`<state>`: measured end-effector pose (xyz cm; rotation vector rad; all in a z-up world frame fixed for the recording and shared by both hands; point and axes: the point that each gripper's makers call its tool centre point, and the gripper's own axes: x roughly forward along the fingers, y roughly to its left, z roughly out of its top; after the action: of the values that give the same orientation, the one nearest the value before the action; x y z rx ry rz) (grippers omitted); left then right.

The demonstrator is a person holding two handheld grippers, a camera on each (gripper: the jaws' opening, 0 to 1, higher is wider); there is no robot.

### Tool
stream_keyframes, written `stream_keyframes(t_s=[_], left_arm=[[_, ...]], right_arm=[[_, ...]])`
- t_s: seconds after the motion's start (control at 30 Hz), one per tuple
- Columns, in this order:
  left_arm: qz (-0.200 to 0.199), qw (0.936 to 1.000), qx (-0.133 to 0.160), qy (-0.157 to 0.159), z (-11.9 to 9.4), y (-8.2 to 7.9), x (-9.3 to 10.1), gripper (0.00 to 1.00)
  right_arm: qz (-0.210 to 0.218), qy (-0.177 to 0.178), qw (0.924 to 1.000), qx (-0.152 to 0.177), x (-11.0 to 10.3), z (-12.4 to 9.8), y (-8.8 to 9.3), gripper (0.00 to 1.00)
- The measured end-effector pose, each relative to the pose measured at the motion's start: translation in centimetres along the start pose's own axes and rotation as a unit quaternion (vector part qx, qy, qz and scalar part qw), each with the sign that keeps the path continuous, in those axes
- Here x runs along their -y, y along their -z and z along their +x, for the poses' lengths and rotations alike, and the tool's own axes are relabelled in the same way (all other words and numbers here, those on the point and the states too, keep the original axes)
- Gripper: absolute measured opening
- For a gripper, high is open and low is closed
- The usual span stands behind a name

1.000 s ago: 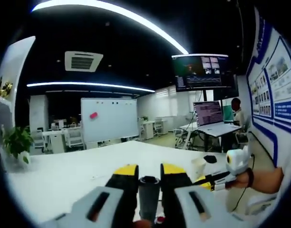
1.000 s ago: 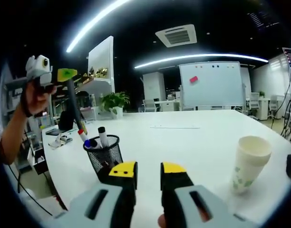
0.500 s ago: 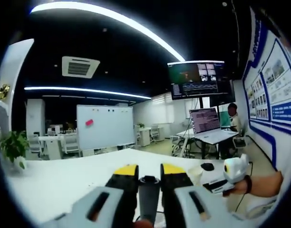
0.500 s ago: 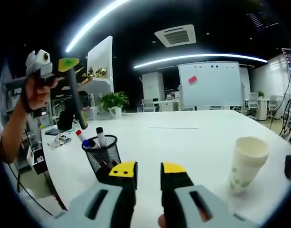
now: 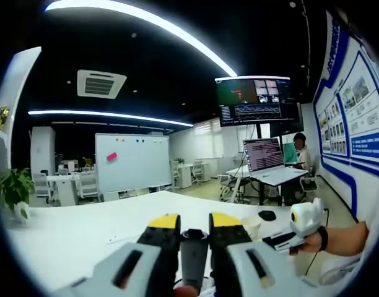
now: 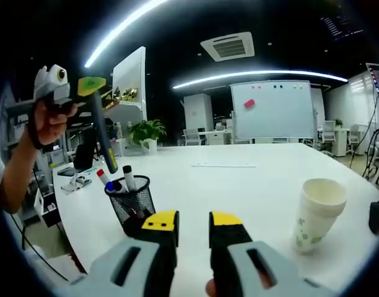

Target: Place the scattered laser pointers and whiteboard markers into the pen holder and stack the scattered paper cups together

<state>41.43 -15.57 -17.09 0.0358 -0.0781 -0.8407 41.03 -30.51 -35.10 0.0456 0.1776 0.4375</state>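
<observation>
In the left gripper view, the left gripper (image 5: pixel 194 228) has its yellow-tipped black fingers (image 5: pixel 163 230) closed on a slim dark grey laser pointer (image 5: pixel 194 257), which stands between them and points forward over the broad white bench (image 5: pixel 84 238). In the right gripper view that same gripper is raised at the far left, gripped by a person's hand (image 6: pixel 52 120), with the dark pointer hanging down at a slant above and a little to the left of the black wire-mesh pen holder (image 6: pixel 131 205). The pen holder stands on the bench near its left edge and already carries whiteboard markers (image 6: pixel 127 178) with red, blue and black caps poking out of the top. The right gripper (image 6: pixel 193 227) sits low over the bench with its fingers narrowly parted and nothing between them. To the right of it stands a white paper cup stack (image 6: pixel 319 212) with a green print, upright on the bench, well apart from the pen holder. In the left gripper view the right gripper shows at the right edge, held just above the bench beside a white paper cup. A white sheet of paper (image 6: pixel 224 165) lies farther back on the bench.
</observation>
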Motion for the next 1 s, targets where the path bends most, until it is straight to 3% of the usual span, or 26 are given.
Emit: stream_keyframes(t_s=[0.37,1.0], left_arm=[[-0.014,0.9997,-0.02,-0.001,0.6,2.6,-0.4,0.18],[-0.014,0.9987,-0.049,-0.008,0.7,5.2,-0.9,0.18]], right_arm=[[0.003,0.001,1.0,-0.005,0.1,0.0,0.5,0.2],[0.005,0.0,0.9999,-0.013,0.0,0.1,1.3,0.2]])
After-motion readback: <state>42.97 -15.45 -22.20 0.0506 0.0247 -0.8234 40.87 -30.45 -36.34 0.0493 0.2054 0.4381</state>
